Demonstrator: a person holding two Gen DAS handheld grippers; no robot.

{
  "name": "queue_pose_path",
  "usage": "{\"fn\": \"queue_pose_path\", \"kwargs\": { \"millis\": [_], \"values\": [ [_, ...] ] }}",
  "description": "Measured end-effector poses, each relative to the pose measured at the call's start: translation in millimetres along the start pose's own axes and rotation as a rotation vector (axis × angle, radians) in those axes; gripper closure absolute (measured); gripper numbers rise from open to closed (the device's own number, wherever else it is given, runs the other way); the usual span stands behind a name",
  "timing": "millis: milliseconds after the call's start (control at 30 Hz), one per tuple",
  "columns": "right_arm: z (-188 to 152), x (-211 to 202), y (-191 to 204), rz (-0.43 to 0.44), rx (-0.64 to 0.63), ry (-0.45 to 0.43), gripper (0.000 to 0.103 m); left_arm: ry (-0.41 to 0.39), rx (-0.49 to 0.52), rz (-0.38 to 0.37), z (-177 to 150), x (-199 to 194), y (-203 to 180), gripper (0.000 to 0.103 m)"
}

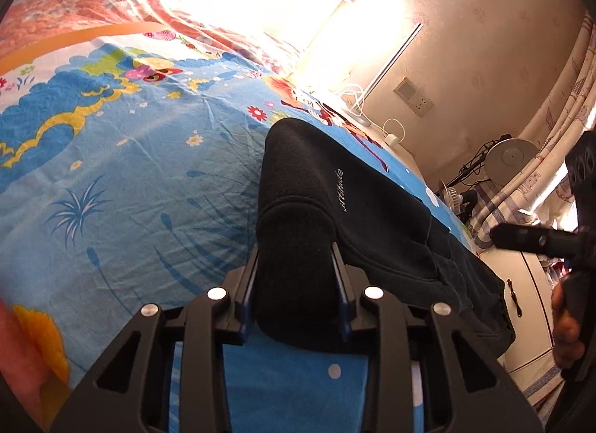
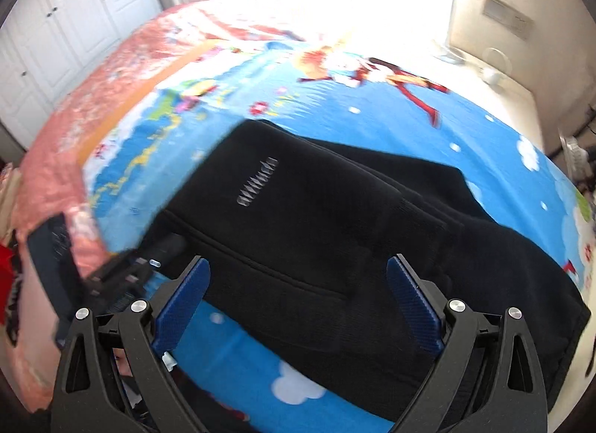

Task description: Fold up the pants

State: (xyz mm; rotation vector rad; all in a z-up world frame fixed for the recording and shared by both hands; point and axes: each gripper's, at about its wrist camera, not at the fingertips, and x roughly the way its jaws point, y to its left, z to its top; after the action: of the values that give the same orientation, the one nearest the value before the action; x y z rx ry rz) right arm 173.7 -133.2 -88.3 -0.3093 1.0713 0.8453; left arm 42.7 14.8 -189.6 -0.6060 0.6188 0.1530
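Black pants [image 1: 335,202] with a small white logo lie folded on a blue cartoon-print bed sheet [image 1: 123,157]. My left gripper [image 1: 294,273] is shut on the near edge of the pants, with thick black fabric bunched between its blue pads. In the right wrist view the pants [image 2: 316,217] lie across the middle of the sheet [image 2: 465,124]. My right gripper [image 2: 298,299] is open, its blue pads [image 2: 182,302] spread wide just above the near edge of the pants. The left gripper [image 2: 123,273] shows at the left of that view, at the pants' corner.
A pink-orange quilt [image 1: 82,5] lies at the far end of the bed. White wardrobe doors [image 2: 67,23] stand beyond it. A bright window, a wall socket [image 1: 413,98], cables and a fan [image 1: 510,165] are on the right. The right hand and its gripper [image 1: 558,247] show at the right edge.
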Motion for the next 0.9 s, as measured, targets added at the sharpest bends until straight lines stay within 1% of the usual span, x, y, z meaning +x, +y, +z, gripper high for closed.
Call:
{"fn": "queue_pose_path", "kwargs": {
  "millis": [67, 133, 167, 233, 300, 367, 400, 433, 467, 500, 533, 600, 667, 700, 733, 767, 800, 833, 867, 900],
  "values": [
    [36.0, 11.1, 31.0, 0.070, -0.068, 0.106, 0.011, -0.021, 0.055, 0.066, 1.6, -9.2, -21.5, 0.072],
    [64.7, 32.4, 57.2, 0.134, -0.098, 0.237, 0.010, -0.044, 0.145, 0.148, 1.4, -16.7, -49.2, 0.073],
    [75.8, 45.5, 68.9, 0.139, -0.108, 0.303, 0.011, -0.055, 0.182, 0.173, 1.2, -20.1, -61.8, 0.073],
    [90.3, 69.1, 88.6, 0.094, -0.145, 0.397, 0.011, -0.078, 0.254, 0.220, -0.2, -25.7, -84.2, 0.073],
    [96.7, 86.3, 99.4, 0.049, -0.178, 0.450, 0.011, -0.101, 0.319, 0.254, -1.7, -29.9, -102.7, 0.074],
    [95.1, 99.9, 98.2, -0.001, -0.193, 0.479, 0.010, -0.128, 0.379, 0.280, -4.8, -35.3, -119.1, 0.074],
    [92.4, 103.7, 96.9, -0.019, -0.210, 0.487, 0.012, -0.142, 0.402, 0.288, -5.5, -37.7, -126.6, 0.075],
    [89.1, 104.5, 94.3, -0.030, -0.229, 0.488, 0.025, -0.156, 0.421, 0.290, -6.3, -40.6, -133.4, 0.075],
    [86.7, 104.3, 91.3, -0.041, -0.248, 0.485, 0.033, -0.171, 0.442, 0.291, -7.3, -43.5, -139.2, 0.075],
    [84.9, 101.6, 87.1, -0.048, -0.265, 0.476, 0.054, -0.184, 0.459, 0.298, -8.9, -45.7, -144.2, 0.075],
    [83.1, 98.0, 83.2, -0.037, -0.274, 0.474, 0.066, -0.193, 0.470, 0.300, -10.0, -46.5, -147.9, 0.075],
    [82.3, 82.9, 73.8, -0.003, -0.271, 0.449, 0.073, -0.212, 0.490, 0.290, -12.8, -49.2, -155.4, 0.075],
    [87.0, 64.2, 61.7, 0.037, -0.241, 0.409, 0.077, -0.257, 0.487, 0.268, -14.0, -56.2, -162.0, 0.071],
    [90.8, 55.0, 53.7, 0.055, -0.214, 0.385, 0.079, -0.314, 0.483, 0.254, -15.7, -65.9, -166.5, 0.060],
    [94.3, 44.5, 42.0, 0.074, -0.179, 0.361, 0.079, -0.411, 0.484, 0.255, -20.2, -81.5, -171.5, 0.045],
    [98.5, 34.8, 30.6, 0.103, -0.144, 0.335, 0.079, -0.526, 0.490, 0.252, -28.3, -100.0, -177.0, 0.038],
    [102.2, 24.3, 17.6, 0.135, -0.107, 0.314, 0.079, -0.616, 0.519, 0.207, -40.4, -116.8, -184.6, 0.038],
    [105.2, 12.9, 4.3, 0.166, -0.071, 0.294, 0.079, -0.655, 0.575, 0.147, -53.5, -125.1, -194.3, 0.041],
    [107.5, 1.0, -8.1, 0.192, -0.042, 0.269, 0.079, -0.637, 0.645, 0.079, -65.3, -123.2, -206.8, 0.047],
    [109.4, -10.4, -19.0, 0.210, -0.015, 0.244, 0.079, -0.560, 0.705, -0.023, -74.9, -112.7, -219.6, 0.054]
  ]
}}
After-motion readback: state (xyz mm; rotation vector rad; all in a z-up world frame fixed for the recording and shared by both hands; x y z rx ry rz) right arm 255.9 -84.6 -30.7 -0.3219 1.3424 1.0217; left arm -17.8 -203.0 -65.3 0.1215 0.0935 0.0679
